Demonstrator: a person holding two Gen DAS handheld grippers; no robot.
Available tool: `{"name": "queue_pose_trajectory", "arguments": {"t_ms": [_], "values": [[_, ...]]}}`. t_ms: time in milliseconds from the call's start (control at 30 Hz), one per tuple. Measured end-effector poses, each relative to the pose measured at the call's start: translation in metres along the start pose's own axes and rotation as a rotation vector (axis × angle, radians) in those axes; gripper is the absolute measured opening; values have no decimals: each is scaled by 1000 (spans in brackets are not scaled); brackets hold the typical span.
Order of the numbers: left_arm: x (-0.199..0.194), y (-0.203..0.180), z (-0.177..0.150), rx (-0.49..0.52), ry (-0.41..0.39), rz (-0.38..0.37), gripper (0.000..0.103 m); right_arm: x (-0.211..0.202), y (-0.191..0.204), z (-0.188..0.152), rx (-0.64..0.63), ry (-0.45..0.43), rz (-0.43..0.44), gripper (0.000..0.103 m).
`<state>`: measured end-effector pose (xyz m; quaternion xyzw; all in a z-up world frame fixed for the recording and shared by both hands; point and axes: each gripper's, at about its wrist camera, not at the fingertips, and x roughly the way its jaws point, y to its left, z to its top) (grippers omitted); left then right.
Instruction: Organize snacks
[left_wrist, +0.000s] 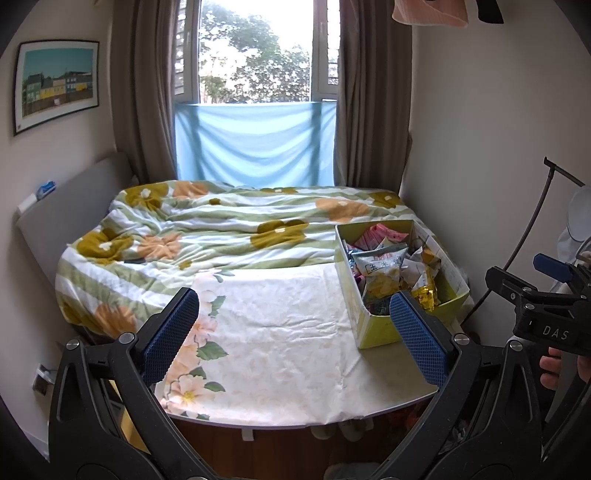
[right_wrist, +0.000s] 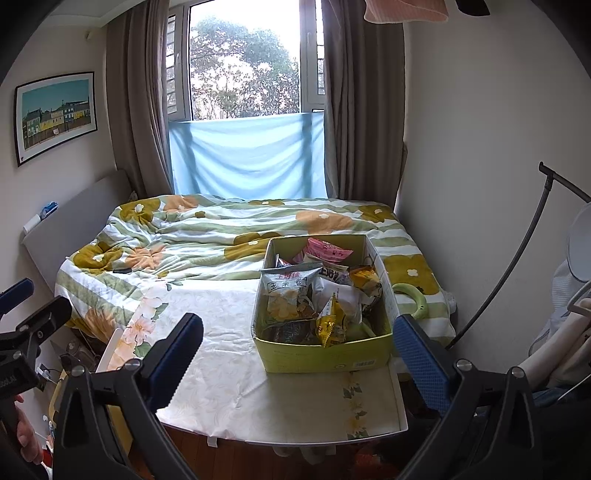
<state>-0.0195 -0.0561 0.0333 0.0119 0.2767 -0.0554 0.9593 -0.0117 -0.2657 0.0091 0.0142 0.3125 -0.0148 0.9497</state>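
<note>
Where left wrist view looks: left gripper (left_wrist: 295, 334) jaws spread, empty; snack box (left_wrist: 400, 282) on table (left_wrist: 280, 354), just beyond right finger. Right wrist view: right gripper (right_wrist: 297, 354) jaws spread, empty; snack box (right_wrist: 325, 306) ahead between fingers, packets (right_wrist: 290, 295) heaped inside.

The tablecloth (right_wrist: 229, 354) lies bare left of the snack box (right_wrist: 325, 354) (open-topped), wall close right.
</note>
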Motion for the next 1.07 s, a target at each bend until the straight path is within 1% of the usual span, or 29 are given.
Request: {"name": "queue_pose_trajectory", "arguments": {"t_ms": [433,700,900,1067], "values": [[5,0,1,-12,8,7,103,0,1,1,-2,0,-1,102],[0,0,1,-17,-7,3,103,0,1,2,-1,-1,-3,102],[0,3,-1,-37,8,2,103,0,1,3,0,0,-3,102],[-4,4,-3,-45,-4,16,103,0,0,3,1,1,-1,102]]}}
